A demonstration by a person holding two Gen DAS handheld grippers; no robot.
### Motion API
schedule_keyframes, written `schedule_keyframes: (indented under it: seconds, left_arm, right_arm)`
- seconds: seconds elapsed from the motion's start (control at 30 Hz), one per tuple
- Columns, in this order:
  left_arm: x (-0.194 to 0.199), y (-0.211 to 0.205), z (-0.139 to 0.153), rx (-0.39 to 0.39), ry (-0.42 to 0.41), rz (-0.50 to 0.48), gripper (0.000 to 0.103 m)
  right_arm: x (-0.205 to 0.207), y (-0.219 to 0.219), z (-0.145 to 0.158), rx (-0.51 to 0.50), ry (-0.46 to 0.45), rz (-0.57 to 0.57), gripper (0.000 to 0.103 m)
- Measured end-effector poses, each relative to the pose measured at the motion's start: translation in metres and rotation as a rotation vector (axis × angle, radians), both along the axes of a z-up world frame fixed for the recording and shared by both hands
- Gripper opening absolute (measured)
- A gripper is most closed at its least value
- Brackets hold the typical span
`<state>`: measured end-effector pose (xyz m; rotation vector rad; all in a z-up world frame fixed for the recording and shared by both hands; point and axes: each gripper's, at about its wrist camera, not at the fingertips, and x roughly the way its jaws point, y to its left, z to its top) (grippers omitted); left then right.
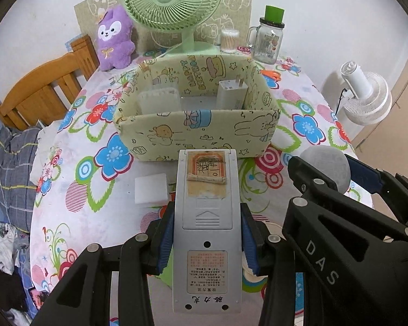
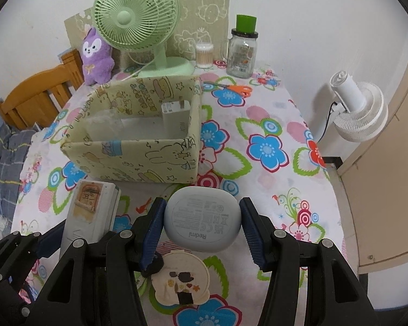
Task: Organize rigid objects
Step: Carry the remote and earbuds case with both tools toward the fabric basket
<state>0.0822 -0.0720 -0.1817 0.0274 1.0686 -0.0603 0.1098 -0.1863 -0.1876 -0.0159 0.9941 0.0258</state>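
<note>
My left gripper (image 1: 207, 233) is shut on a grey remote control (image 1: 207, 217), held back side up, just in front of the pale yellow cartoon-print box (image 1: 204, 133). My right gripper (image 2: 202, 217) is shut on a grey Redmi earbud case (image 2: 202, 218), also in front of the box (image 2: 138, 157), to its right. The case shows in the left wrist view (image 1: 326, 167), and the remote in the right wrist view (image 2: 91, 212). Inside the box stand a white charger (image 1: 232, 92) and a clear plastic case (image 1: 159, 99).
A white block (image 1: 151, 188) lies on the floral tablecloth (image 2: 266, 146) left of the remote. A round coaster (image 2: 181, 279) lies below the right gripper. Orange scissors (image 2: 238, 90), a glass jar (image 2: 242, 53), cotton swabs (image 2: 204, 55), a green fan (image 1: 174, 8) and a purple plush (image 1: 114, 40) stand behind the box.
</note>
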Motion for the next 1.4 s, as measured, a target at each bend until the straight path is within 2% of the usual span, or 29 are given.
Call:
schedule_keyframes:
  seconds: [0.83, 1.4]
  left_arm:
    - [-0.017, 0.015, 0.065, 0.016, -0.113, -0.040, 0.045]
    - [-0.015, 0.026, 0.102, -0.016, -0.164, -0.044, 0.045]
  right_arm:
    - [-0.022, 0.016, 0.068, 0.003, -0.108, -0.043, 0.059]
    - [-0.021, 0.031, 0.113, -0.025, -0.168, -0.019, 0.059]
